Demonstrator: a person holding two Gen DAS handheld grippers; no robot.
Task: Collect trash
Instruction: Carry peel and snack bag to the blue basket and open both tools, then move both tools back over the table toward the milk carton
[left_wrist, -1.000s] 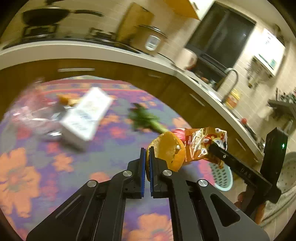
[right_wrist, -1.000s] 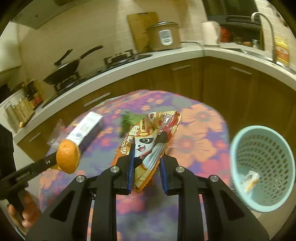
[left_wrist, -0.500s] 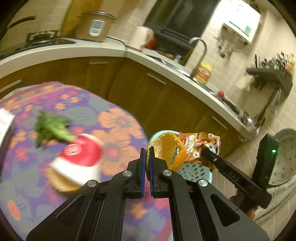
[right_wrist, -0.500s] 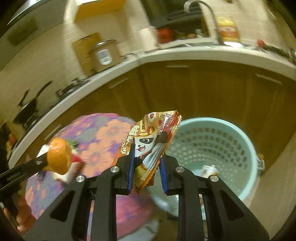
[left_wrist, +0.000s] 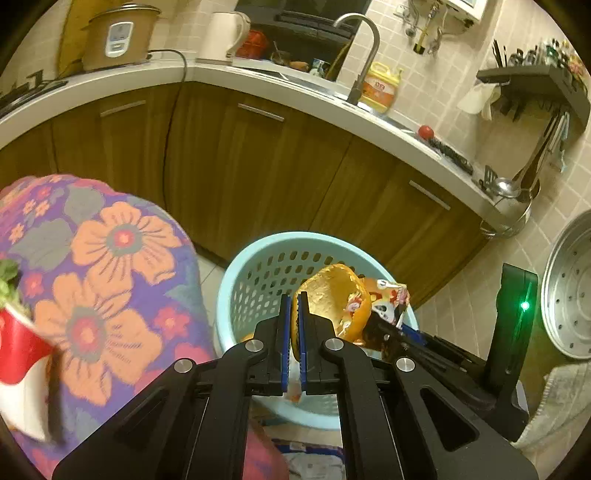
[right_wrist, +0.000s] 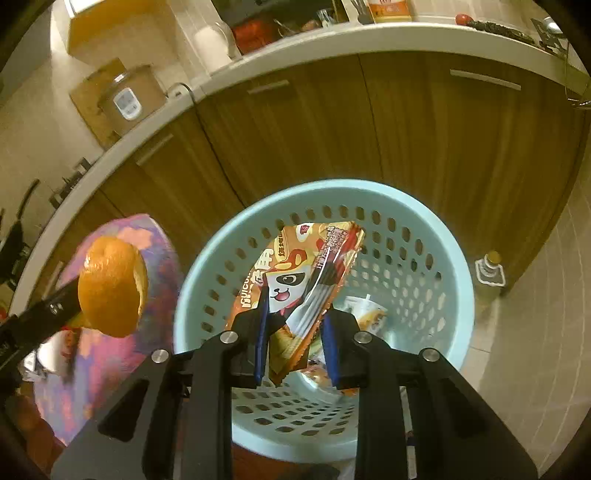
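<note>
Kitchen scene: a white countertop (left_wrist: 258, 79) curves around over brown wood cabinets (left_wrist: 236, 155), with a rice cooker (left_wrist: 116, 35), a kettle (left_wrist: 223, 31), a faucet (left_wrist: 364, 48) and a yellow soap bottle (left_wrist: 380, 86) sitting along it. Tile floor (right_wrist: 535, 332) below.

At the left of the left wrist view is the table (left_wrist: 110, 280) with its purple cloth and big orange flowers; a blurry red and white cup (left_wrist: 18, 369) and a bit of green leafy stuff (left_wrist: 7, 284) sit near its left side.

Just off the table's right edge, on the floor, stands the light blue perforated trash basket (right_wrist: 436, 236). There's already some trash at the bottom, including a small wrapper (right_wrist: 364, 314), though it's hard to make out what it is.

The right claw (right_wrist: 295, 343) is clamped on an orange snack bag (right_wrist: 306, 280) with a cartoon panda on it, held over the basket's opening. The left claw (left_wrist: 294, 332) is pinched tight on the rim of an orange peel half (left_wrist: 332, 302), hollow side showing in its own camera. From the right wrist view the peel hangs over the table's edge just left of the basket rim; from the left wrist view it lines up over the basket, right beside the snack bag.

A small bottle (right_wrist: 489, 273) stands on the floor by the cabinets, right of the basket.
</note>
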